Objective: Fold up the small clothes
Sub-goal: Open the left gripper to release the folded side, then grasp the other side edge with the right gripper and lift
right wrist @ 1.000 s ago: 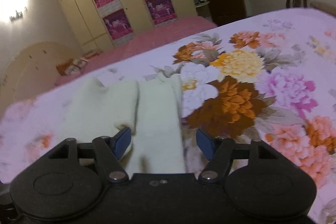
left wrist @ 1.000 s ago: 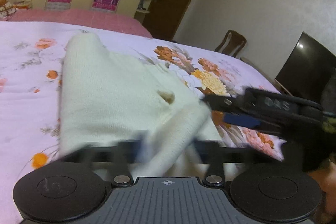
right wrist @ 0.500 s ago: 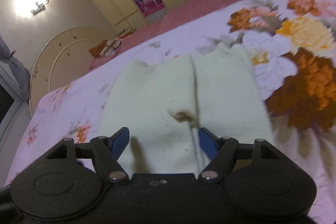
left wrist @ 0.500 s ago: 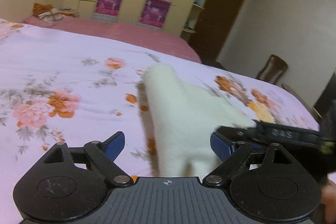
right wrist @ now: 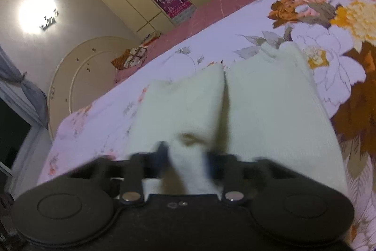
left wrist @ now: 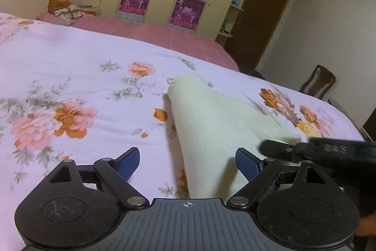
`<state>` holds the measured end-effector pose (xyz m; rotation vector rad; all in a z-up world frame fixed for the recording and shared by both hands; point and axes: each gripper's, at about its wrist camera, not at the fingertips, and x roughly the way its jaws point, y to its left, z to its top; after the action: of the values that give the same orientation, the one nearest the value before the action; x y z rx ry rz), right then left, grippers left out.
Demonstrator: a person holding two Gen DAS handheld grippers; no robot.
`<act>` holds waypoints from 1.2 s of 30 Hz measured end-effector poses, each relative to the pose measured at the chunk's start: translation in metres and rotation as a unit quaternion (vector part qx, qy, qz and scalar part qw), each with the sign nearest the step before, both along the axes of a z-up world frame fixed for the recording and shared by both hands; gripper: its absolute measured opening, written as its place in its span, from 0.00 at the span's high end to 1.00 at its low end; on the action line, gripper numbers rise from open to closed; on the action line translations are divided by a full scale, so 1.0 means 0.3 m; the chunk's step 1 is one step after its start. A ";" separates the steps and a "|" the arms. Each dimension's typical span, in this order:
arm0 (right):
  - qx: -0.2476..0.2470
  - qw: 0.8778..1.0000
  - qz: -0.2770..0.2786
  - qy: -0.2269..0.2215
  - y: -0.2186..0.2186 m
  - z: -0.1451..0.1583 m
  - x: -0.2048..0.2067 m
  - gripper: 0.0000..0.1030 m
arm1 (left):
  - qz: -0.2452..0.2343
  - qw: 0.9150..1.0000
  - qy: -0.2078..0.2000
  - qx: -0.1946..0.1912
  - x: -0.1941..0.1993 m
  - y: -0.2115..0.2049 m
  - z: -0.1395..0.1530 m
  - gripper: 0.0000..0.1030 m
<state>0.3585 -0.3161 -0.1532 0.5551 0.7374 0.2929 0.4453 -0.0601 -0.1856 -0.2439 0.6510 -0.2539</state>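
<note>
Cream garment (right wrist: 270,109) lies on the bed (left wrist: 70,67) part-folded, two panels side by side; right claw (right wrist: 185,159) has just been closing on its near edge, left claw (left wrist: 185,162) gapes empty, final fold pending.

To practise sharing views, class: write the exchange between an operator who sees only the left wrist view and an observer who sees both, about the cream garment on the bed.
Operator: Has the right gripper caught the cream garment?
Observer: Yes. Its fingers have just been closing and pinch a raised fold at the near edge.
Operator: How does it lie?
Observer: In two panels side by side, a dark gap between them.
</note>
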 end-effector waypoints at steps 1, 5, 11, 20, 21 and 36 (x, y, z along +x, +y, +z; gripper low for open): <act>-0.015 1.000 -0.004 -0.010 -0.001 0.016 -0.016 0.81 | -0.003 1.000 -0.003 -0.002 0.006 -0.009 0.003 0.15; -0.050 0.997 -0.031 -0.053 -0.052 0.080 -0.093 0.83 | -0.034 0.999 -0.018 0.000 0.010 -0.075 0.021 0.15; -0.082 0.995 -0.050 -0.026 -0.172 0.063 -0.147 0.83 | -0.081 0.996 -0.002 0.023 -0.018 -0.191 -0.016 0.15; -0.045 0.997 -0.069 0.002 -0.219 0.032 -0.202 0.58 | -0.092 0.994 0.023 0.049 -0.048 -0.211 -0.045 0.15; -0.042 0.997 -0.070 0.006 -0.224 0.034 -0.224 0.58 | -0.094 0.994 0.027 0.050 -0.054 -0.213 -0.048 0.15; -0.067 0.995 -0.045 0.052 -0.198 0.009 -0.446 0.91 | -0.119 0.990 0.034 0.069 -0.138 -0.245 -0.057 0.15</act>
<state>0.2248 -0.3756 -0.1505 0.4768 0.8229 0.1301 0.4038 -0.1336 -0.2026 -0.0420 0.7634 -0.4298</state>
